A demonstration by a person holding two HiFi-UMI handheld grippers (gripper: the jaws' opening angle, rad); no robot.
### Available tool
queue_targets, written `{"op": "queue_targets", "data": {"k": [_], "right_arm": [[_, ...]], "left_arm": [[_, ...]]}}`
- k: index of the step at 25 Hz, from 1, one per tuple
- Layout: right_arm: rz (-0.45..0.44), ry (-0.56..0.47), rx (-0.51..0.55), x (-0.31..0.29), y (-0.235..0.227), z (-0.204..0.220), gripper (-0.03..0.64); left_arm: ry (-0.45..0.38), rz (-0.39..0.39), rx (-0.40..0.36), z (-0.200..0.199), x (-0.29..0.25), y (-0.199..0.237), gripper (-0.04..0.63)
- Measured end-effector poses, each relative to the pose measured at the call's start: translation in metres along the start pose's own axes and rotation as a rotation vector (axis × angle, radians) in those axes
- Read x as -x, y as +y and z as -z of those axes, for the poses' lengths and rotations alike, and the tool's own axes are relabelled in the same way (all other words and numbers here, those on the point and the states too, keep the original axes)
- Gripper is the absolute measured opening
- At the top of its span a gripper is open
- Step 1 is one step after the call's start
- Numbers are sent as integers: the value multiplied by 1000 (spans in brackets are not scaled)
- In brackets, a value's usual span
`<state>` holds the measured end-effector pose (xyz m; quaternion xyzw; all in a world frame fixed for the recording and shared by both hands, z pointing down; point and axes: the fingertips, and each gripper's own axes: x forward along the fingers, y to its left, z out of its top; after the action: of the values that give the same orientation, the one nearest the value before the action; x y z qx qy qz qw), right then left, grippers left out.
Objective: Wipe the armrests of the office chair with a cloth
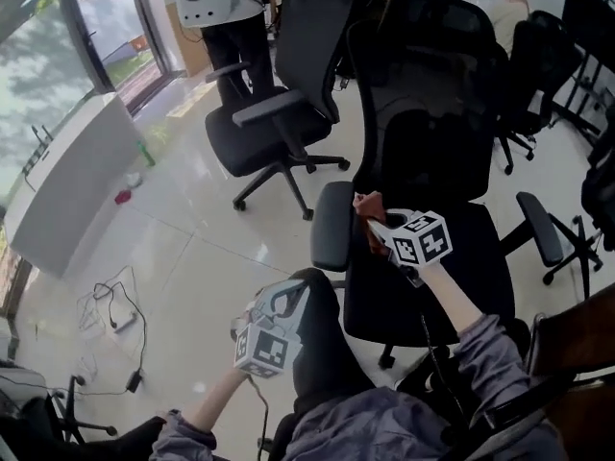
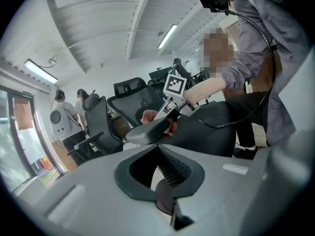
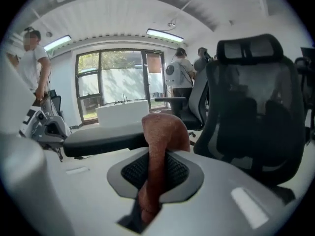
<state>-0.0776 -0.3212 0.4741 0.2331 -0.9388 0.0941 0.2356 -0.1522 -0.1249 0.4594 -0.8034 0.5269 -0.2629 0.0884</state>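
The right tool [image 1: 371,219] holds a reddish cloth [image 1: 368,204], seemingly touching a black armrest [image 1: 332,229].

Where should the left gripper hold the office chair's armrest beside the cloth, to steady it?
Probably the near end of the armrest, coming from its outer side with the left gripper: the pad is long and flat, so jaws can pinch it top and bottom, and the right gripper with the cloth occupies the inner side.
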Motion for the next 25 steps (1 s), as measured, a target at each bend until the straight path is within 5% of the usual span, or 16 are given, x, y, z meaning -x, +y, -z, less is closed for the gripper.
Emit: {"op": "queue_targets", "data": {"k": [8, 17, 20, 25], "right_arm": [[-144, 124, -37, -50, 12, 54, 51], [-109, 302, -32, -88, 7, 101, 51], [-100, 290, -22, -85, 7, 98, 51], [-163, 121, -75, -54, 13, 55, 51]], "left_arm": [[30, 26, -15, -2, -13, -21, 17], [28, 54, -39, -5, -16, -34, 17], [27, 55, -44, -6, -15, -35, 17], [20, 46, -44, -7, -12, -31, 17]]}}
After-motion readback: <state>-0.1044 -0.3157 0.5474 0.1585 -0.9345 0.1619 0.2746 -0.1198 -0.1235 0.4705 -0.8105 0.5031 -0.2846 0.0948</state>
